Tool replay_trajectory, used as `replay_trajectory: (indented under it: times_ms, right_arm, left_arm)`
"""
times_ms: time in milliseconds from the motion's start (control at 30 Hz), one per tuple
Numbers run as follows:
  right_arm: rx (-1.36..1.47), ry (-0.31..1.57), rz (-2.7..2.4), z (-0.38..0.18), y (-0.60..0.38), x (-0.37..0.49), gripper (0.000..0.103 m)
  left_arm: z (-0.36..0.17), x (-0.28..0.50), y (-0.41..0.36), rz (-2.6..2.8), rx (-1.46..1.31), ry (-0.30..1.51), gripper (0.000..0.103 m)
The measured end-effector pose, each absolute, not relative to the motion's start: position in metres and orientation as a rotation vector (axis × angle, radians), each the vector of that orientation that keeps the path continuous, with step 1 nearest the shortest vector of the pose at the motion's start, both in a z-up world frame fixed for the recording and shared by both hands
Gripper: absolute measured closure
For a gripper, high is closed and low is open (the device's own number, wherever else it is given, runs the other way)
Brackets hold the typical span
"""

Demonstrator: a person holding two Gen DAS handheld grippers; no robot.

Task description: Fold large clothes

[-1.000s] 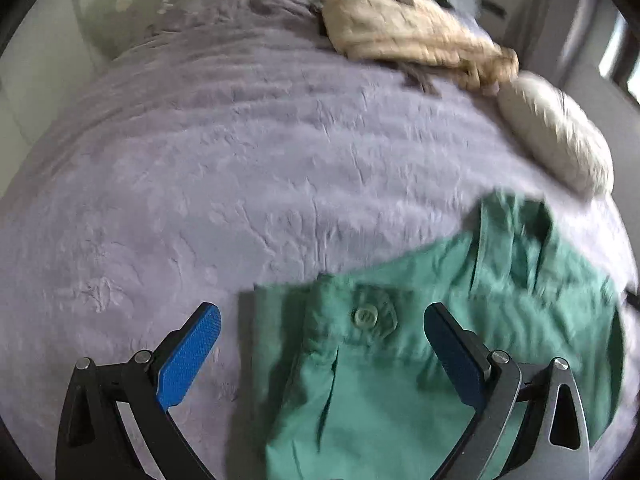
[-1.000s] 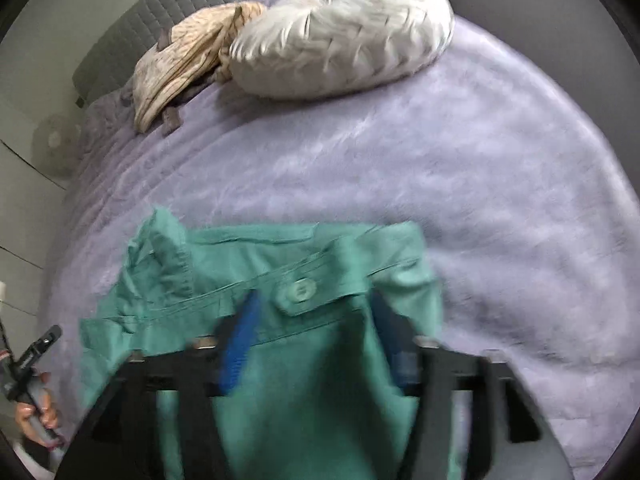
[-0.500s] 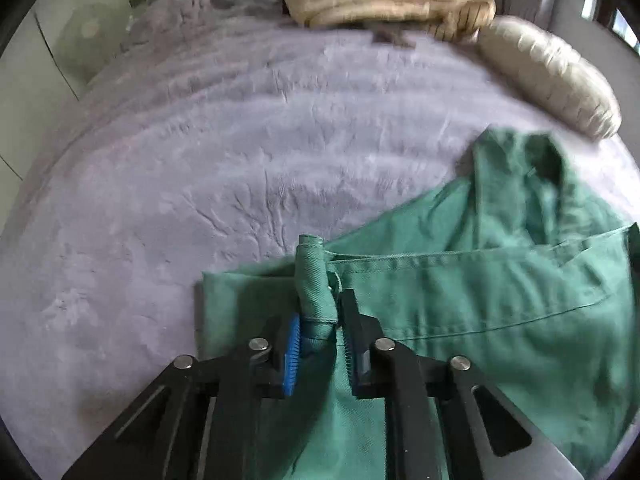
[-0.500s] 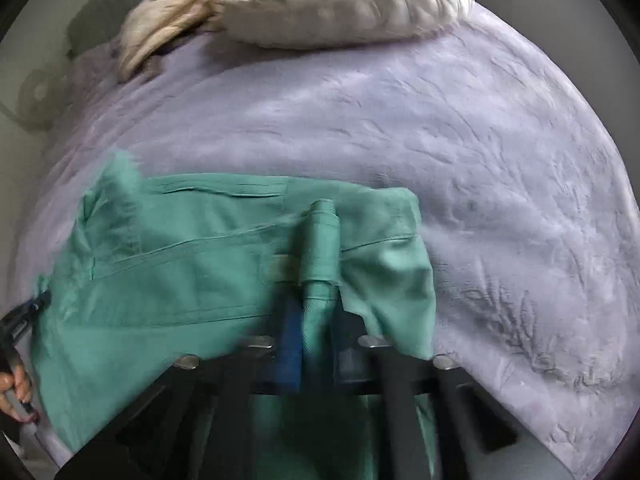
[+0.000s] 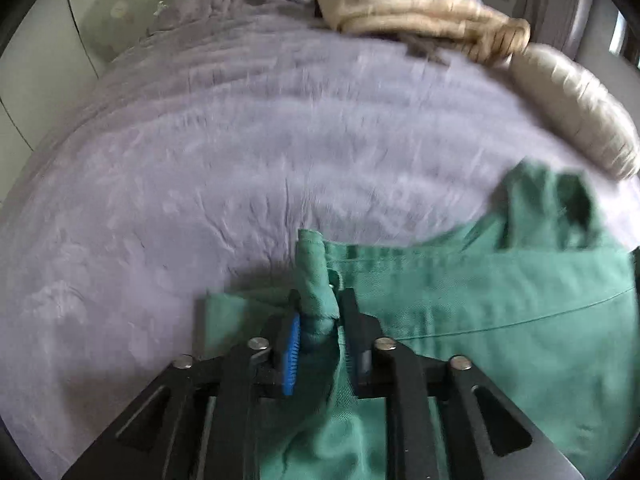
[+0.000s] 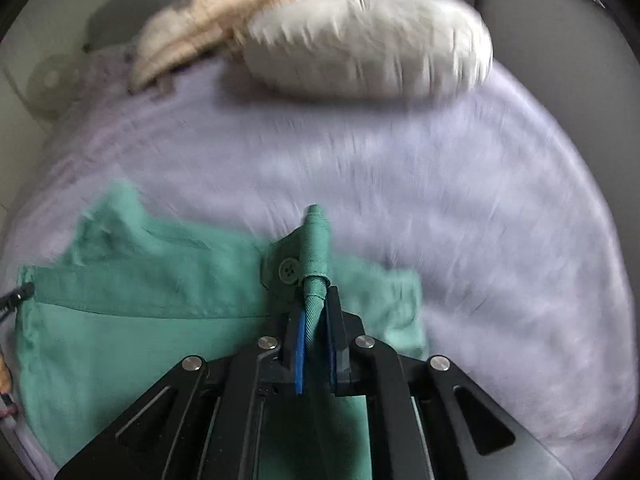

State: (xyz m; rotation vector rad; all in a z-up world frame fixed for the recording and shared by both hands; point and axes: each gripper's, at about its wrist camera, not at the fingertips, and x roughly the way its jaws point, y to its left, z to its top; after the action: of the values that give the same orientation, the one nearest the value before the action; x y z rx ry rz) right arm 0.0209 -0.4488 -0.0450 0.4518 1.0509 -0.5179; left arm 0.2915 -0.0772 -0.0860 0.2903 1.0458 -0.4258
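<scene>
Green cotton trousers (image 5: pixel 500 300) lie spread on the bed's lilac textured blanket (image 5: pixel 240 152), their waistband edge running across the lower part of both wrist views. In the left wrist view, the left tool (image 5: pixel 320 328) pinches a bunched-up fold of the waistband between its blue-padded fingers (image 5: pixel 291 354); the jaws have just eased open a little, yet the cloth sits pressed between them, standing up past the fingertips. In the right wrist view, the right tool (image 6: pixel 316 332) clamps a tight rolled ridge of the same green cotton trousers (image 6: pixel 132 320), just beside a round green button (image 6: pixel 289 271); its jaws are narrow, closed on the fabric. Both tools point steeply down at the bed, each at its own end of the waistband, with the garment stretched between them. At the far side of the bed lie a crumpled beige garment (image 5: pixel 408 8) and a cream ribbed cushion (image 6: pixel 368 40), touching each other and well apart from the trousers.
</scene>
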Motion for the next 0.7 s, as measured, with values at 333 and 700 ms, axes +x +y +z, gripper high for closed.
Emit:
replay_trajectory:
  times_ms: [333,700]
  right_arm:
    - [0.553,1.021,-0.595,-0.026,-0.461,-0.009,0.064]
    - [0.576,1.013,-0.261,-0.009,-0.353,-0.023,0.08]
  left_arm:
    - [-0.045,0.284,-0.039,-0.346,0.264,0.985,0.026]
    - [-0.041,0.2,-0.041,-0.526,0.306,1.043,0.026]
